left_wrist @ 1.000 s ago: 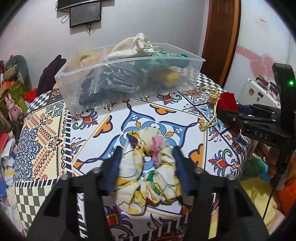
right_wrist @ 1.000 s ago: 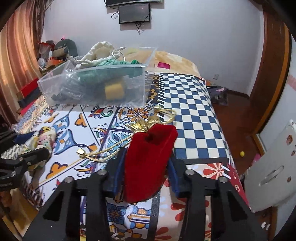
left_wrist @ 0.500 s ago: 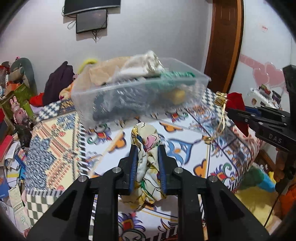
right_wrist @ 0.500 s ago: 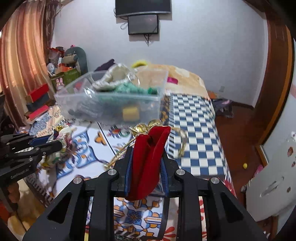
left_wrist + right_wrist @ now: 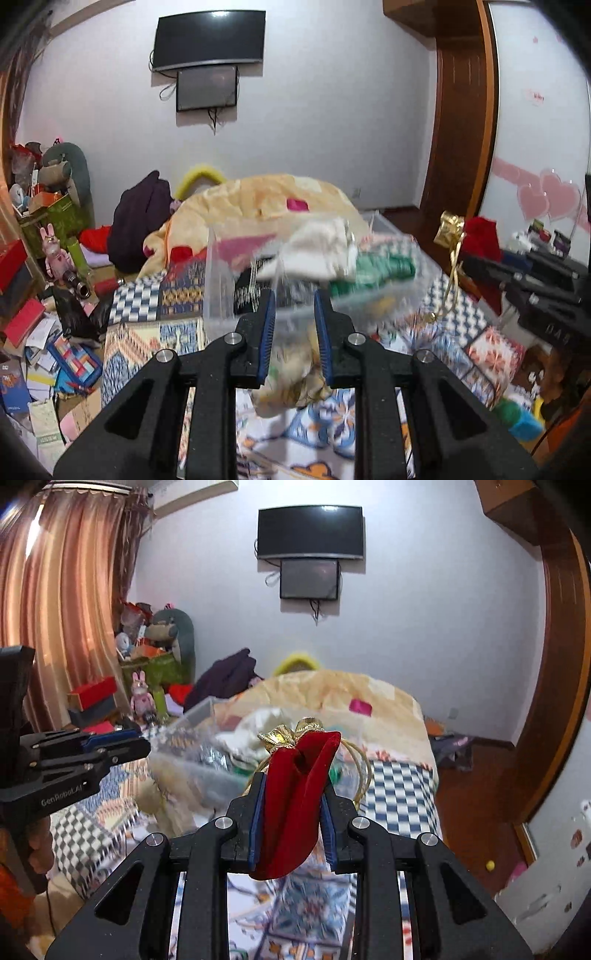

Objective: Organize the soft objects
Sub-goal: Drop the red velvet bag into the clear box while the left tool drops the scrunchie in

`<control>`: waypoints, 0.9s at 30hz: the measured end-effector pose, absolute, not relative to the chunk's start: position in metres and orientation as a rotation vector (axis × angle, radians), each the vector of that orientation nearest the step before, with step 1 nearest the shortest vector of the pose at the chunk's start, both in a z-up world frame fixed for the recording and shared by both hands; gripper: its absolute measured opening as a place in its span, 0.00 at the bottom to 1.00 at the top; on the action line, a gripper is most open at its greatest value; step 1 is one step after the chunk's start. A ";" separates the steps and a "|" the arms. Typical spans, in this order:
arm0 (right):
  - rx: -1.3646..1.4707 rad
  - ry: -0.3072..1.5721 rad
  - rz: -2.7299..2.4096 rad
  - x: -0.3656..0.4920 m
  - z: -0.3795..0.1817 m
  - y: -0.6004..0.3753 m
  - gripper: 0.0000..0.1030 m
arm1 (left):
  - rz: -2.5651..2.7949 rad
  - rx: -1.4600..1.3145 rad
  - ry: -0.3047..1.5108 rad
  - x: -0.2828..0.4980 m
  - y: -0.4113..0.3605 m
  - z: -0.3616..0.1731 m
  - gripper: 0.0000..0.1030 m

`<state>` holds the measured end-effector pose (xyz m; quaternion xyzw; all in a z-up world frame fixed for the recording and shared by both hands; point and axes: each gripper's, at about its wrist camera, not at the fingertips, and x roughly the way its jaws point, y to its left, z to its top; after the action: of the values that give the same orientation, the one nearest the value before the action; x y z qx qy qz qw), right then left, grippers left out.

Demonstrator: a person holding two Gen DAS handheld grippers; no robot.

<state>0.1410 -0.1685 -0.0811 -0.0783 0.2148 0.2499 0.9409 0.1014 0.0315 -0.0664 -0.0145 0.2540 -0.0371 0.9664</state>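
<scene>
**Both tongs clenched on soft goods above the patterned bed**

The floral fabric piece (image 5: 291, 373) sat pinched between the blue pads of the left gripper (image 5: 294, 332), its crumpled bulk sagging below the tips, clear of the bedspread (image 5: 140, 347). The red velvet pouch (image 5: 295, 801) stood upright in the right gripper (image 5: 293, 812), clamped on both sides, its gold ribbon (image 5: 284, 734) bunched at the top and a gold cord (image 5: 364, 771) looping off to the right of the tongs. Just beyond both sets of tips lay the clear plastic bin (image 5: 221, 280), blurred, with a white cloth (image 5: 321, 251) and a green item (image 5: 373, 269) heaped inside. Off to the left tongs' right, the other gripper showed with pouch in hand. Farther back, a yellow quilt (image 5: 258, 199) mounded up, and two screens (image 5: 309, 554) hung on the wall.
</scene>
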 end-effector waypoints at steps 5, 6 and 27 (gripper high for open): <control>-0.142 0.401 0.528 0.155 -0.069 -0.156 0.24 | -0.062 -0.051 0.482 0.123 0.040 -0.049 0.21; -0.144 0.396 0.526 0.157 -0.068 -0.153 0.24 | -0.053 -0.054 0.482 0.128 0.042 -0.048 0.21; -0.176 0.557 0.537 0.212 -0.098 -0.132 0.28 | -0.051 -0.046 0.787 0.133 0.060 -0.152 0.61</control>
<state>0.2116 -0.1320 -0.0979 -0.0855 0.2715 0.2615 0.9223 0.1329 0.0604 -0.1523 -0.0225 0.3835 -0.0250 0.9229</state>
